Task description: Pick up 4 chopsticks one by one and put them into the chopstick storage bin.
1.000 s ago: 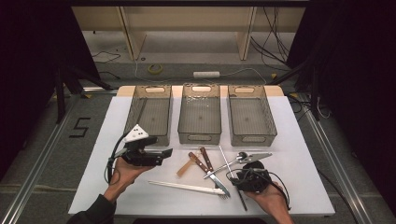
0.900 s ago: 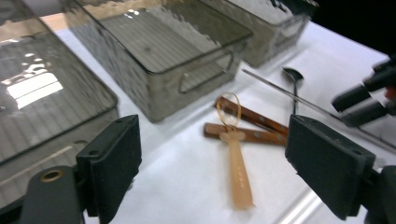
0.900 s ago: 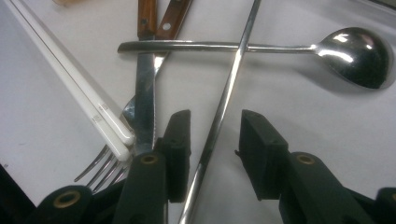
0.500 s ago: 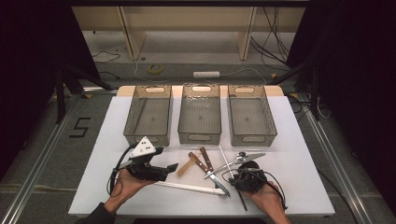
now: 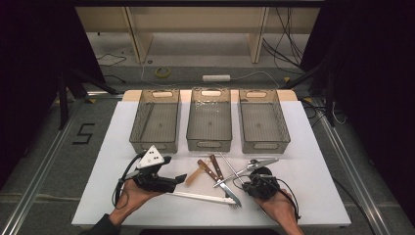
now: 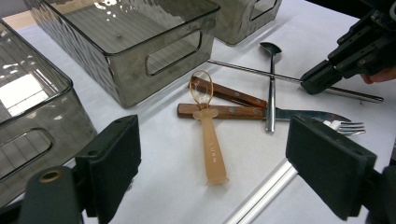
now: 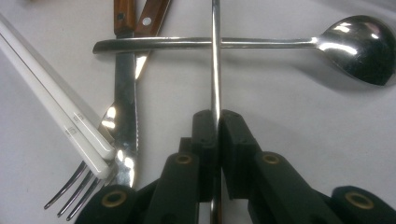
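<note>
The right gripper [image 5: 247,184] sits low over the white bench [image 5: 313,161] at the near right; its jaws have just been closing and now pinch a thin, straight steel rod [image 7: 215,56], most likely a metal chopstick, which runs up between the black pads [image 7: 205,135] in the right gripper view; the rod crosses over the handle of a long-handled steel spoon [image 7: 359,46], whose bowl lies to the right; to the left lie a serrated steel knife with a brown wooden handle [image 7: 125,84], a steel fork [image 7: 77,193] and a pair of white plastic chopsticks [image 7: 51,109], the chopstick tips resting over the fork.

The left gripper [image 5: 177,183] is held at the near left; its jaws stand wide apart with nothing between them; ahead of them, in the left gripper view, lies a translucent amber plastic spoon [image 6: 208,135], its bowl touching a second wooden-handled knife [image 6: 229,94].

Three smoky clear plastic bins [image 5: 210,139] stand in a row across the far half of the bench, well apart from the cutlery.
</note>
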Tool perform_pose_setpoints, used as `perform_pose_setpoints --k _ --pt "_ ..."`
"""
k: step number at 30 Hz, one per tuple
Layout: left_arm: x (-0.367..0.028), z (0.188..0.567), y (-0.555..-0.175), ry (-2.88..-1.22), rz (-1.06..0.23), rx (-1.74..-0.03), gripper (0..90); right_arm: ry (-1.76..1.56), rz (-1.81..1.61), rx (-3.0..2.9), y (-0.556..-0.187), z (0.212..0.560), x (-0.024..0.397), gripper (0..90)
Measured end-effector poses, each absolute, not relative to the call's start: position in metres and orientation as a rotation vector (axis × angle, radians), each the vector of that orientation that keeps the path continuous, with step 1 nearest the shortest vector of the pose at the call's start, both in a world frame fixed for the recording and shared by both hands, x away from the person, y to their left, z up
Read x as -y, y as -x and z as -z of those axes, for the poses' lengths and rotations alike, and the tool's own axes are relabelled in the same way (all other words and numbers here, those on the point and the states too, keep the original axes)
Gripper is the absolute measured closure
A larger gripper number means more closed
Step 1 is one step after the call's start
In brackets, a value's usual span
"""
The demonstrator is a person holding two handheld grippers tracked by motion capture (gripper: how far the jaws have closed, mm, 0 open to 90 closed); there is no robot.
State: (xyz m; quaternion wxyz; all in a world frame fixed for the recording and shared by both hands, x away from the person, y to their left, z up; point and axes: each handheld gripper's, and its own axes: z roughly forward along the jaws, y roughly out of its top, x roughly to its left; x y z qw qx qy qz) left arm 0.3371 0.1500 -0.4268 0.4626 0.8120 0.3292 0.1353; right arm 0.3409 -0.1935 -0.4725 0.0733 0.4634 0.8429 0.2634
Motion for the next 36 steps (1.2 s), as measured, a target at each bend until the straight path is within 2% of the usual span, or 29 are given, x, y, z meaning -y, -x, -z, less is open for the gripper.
perform_pose_setpoints --k 16,36 --pt "-0.149 0.427 -0.336 -1.997 -0.334 -0.787 17.5 -1.3 -0.819 -2.545 -0.339 0.46 0.199 86.2" --pt "-0.131 0.423 -0.334 -2.045 -0.325 -0.68 17.5 -0.979 -0.851 -2.662 -0.332 0.433 0.181 86.3"
